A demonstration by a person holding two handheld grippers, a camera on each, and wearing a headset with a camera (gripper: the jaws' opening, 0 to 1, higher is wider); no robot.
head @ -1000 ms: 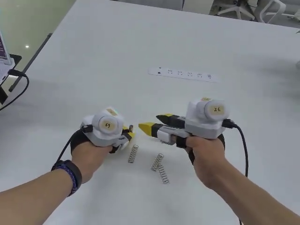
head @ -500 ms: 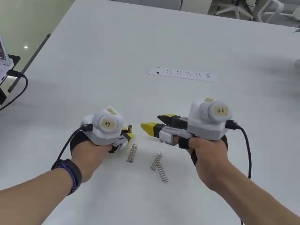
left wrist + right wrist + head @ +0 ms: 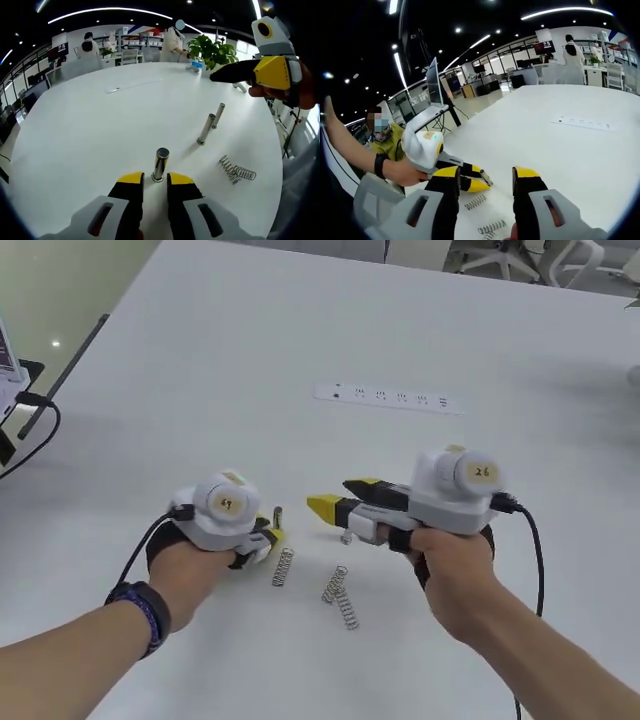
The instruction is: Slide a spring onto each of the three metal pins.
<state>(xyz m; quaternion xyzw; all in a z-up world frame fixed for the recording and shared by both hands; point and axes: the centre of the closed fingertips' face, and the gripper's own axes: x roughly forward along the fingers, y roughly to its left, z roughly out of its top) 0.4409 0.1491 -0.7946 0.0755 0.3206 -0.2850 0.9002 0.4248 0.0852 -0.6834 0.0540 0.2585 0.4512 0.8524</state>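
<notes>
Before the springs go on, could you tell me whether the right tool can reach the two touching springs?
Probably yes: the right tool, jaws open, is close to the two touching springs, which lie bare on the table. Nothing covers them, and the left tool is off to one side.

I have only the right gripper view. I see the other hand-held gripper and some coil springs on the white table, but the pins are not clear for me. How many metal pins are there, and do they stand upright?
Observer: Three short silver metal pins stand upright on the white table: one at the tips of the left hand-held gripper, two beyond it.
Operator: Is a spring on any pin?
Observer: No. In the head view three silver wire coil springs lie loose on the table.
Operator: Does the left one grip its pin?
Observer: Its yellow-tipped jaws flank the pin's base closely; whether they pinch it, I cannot tell.
</notes>
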